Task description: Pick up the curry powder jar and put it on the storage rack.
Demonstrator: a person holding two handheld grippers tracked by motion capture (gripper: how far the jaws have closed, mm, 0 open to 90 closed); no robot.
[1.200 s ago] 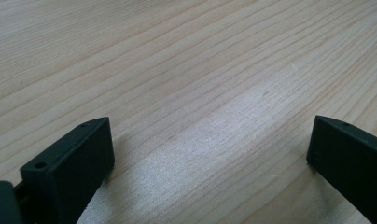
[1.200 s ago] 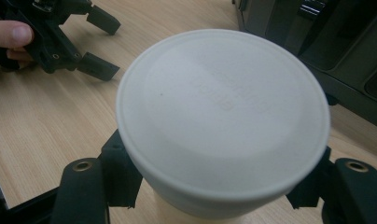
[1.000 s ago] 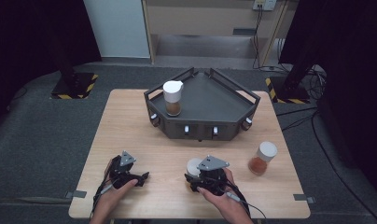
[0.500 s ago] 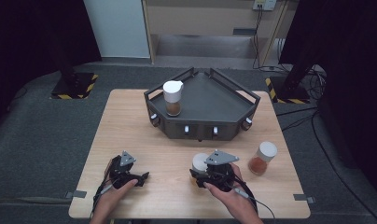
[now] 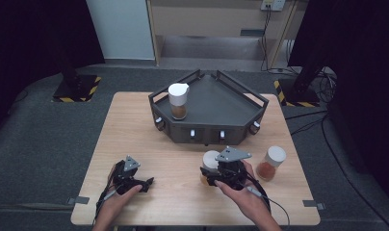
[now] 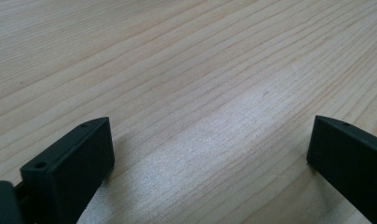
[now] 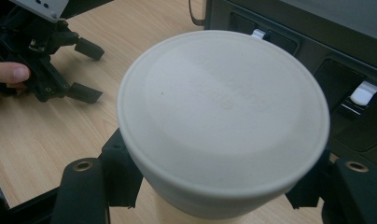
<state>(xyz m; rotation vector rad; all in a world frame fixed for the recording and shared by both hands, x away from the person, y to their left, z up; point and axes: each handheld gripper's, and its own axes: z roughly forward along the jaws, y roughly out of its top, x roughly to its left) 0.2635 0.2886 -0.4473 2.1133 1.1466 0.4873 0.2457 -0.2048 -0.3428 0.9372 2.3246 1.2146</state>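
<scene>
My right gripper [image 5: 208, 176] is shut on a jar with a white lid [image 5: 211, 159] and brown contents, held just above the table in front of the dark tray [image 5: 240, 103]. In the right gripper view the lid [image 7: 224, 116] sits large between the two black jaws. A second white-lidded jar [image 5: 178, 100] stands upright inside the tray at its left. A third jar [image 5: 271, 163] stands on the table to the right of my right hand. My left gripper [image 5: 145, 183] rests low at the table's front left, open, with bare wood between its jaws [image 6: 210, 154].
The tray's front wall carries small white latches [image 7: 362, 93]. The wooden table [image 5: 135, 134] has free room at its left and between the grippers. Dark floor and stand bases with yellow-black stripes [image 5: 77, 89] surround the table.
My right gripper has lifted the jar and carried it to the right and toward the tray. The left gripper has stayed in place.
</scene>
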